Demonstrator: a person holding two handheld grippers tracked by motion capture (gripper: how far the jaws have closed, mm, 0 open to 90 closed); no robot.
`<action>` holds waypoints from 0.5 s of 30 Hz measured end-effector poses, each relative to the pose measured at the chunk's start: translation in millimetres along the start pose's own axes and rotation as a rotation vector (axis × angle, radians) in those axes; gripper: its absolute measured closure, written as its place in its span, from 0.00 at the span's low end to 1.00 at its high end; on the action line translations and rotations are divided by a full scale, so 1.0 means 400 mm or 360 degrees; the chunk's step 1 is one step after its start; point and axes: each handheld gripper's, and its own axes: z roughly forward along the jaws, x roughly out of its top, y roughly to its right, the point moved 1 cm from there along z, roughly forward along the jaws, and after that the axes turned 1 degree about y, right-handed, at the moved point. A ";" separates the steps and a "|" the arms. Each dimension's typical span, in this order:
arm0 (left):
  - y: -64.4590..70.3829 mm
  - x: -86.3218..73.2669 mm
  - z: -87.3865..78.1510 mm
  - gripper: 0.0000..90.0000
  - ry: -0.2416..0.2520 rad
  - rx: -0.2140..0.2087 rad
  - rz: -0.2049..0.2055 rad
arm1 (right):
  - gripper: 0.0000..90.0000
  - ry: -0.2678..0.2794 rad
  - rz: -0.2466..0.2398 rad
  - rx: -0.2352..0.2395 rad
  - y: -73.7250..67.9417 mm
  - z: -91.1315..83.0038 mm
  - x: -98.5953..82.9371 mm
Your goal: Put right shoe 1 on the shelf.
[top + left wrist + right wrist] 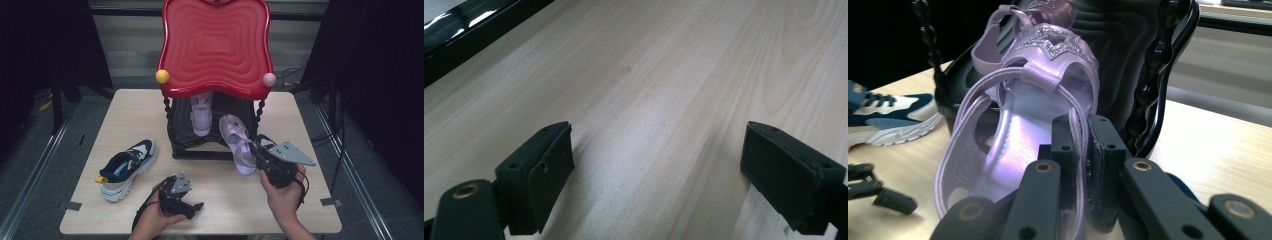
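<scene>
My right gripper [256,148] is shut on the heel strap of a lilac sandal [238,141], which slants from the rack's lower shelf down toward the table. In the right gripper view the sandal [1018,125] has a glittery star on its front strap, and the strap is pinched between the black jaws. A second lilac sandal [201,113] lies on the black lower shelf [187,135] of the red-topped rack [215,45]. My left gripper [192,207] rests low over the table's front edge, open, nothing between its fingers [549,170].
A navy, white and blue sneaker [125,167] lies on its sole at the table's left. The wooden table [225,200] has bare room at front centre. Black twisted posts [167,117] hold up the red top; yellow [162,76] and pink [269,79] balls sit on its corners.
</scene>
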 end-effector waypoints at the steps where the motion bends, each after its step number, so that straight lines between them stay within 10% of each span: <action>1: -0.001 0.000 -0.001 0.15 -0.0007 -0.0001 0.0008 | 0.92 -0.0004 0.0000 -0.0009 -0.001 0.006 0.001; 15: 0.000 0.000 0.000 0.15 -0.0001 0.0000 0.0000 | 0.92 0.0036 0.0028 -0.0160 -0.020 0.073 0.014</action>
